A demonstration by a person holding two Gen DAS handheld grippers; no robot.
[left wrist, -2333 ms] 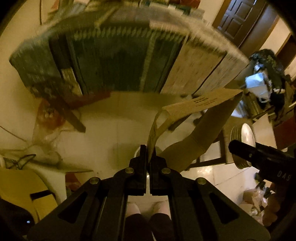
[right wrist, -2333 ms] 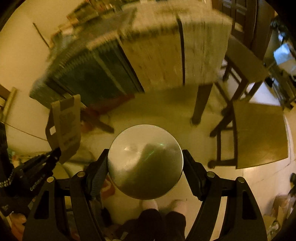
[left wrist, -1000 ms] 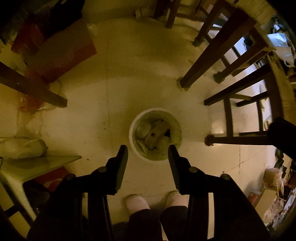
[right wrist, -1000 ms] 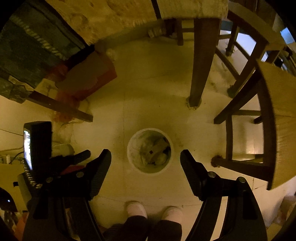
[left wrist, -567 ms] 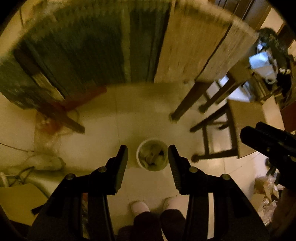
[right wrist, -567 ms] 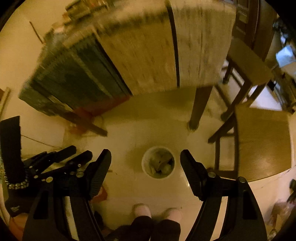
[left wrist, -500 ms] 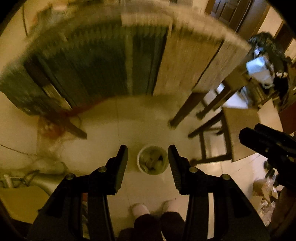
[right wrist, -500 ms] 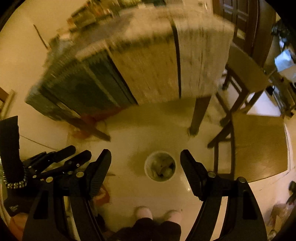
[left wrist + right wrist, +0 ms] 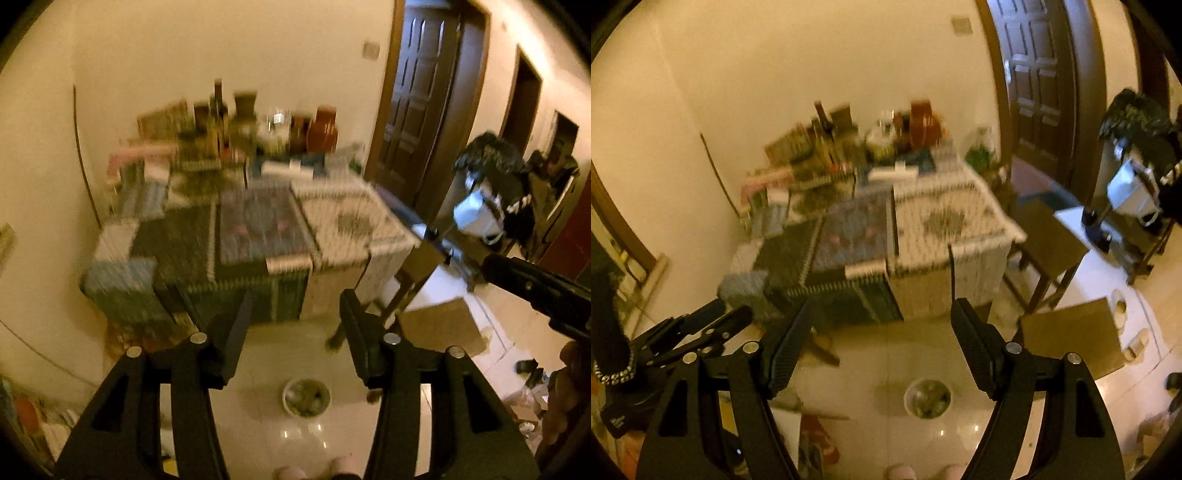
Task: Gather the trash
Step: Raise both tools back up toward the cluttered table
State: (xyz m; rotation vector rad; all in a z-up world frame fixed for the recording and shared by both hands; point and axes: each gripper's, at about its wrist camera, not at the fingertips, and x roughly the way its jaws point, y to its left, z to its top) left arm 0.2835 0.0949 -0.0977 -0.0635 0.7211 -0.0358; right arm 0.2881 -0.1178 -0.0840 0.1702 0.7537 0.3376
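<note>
Both tongs are held high and tilted downward, looking over the floor toward a cluttered counter (image 9: 258,236). The left tongs (image 9: 293,332) have their jaws parted and opening, with nothing between them. The right tongs (image 9: 881,343) stand wide, also empty. In the left wrist view the right tongs reach in from the right edge as a dark bar; in the right wrist view the left tongs show at the lower left, pointing the same way.

The trash bin (image 9: 306,397) is a small round white pail standing on the pale tiled floor (image 9: 288,354), well below both tongs and near the person's feet (image 9: 291,472). It holds crumpled scraps, too small and blurred to tell apart. It stands in front of the counter, which is draped with a patterned cloth, and beside a wooden chair (image 9: 1071,336). The counter's far end is crowded with bottles and boxes, smeared by motion blur.
</note>
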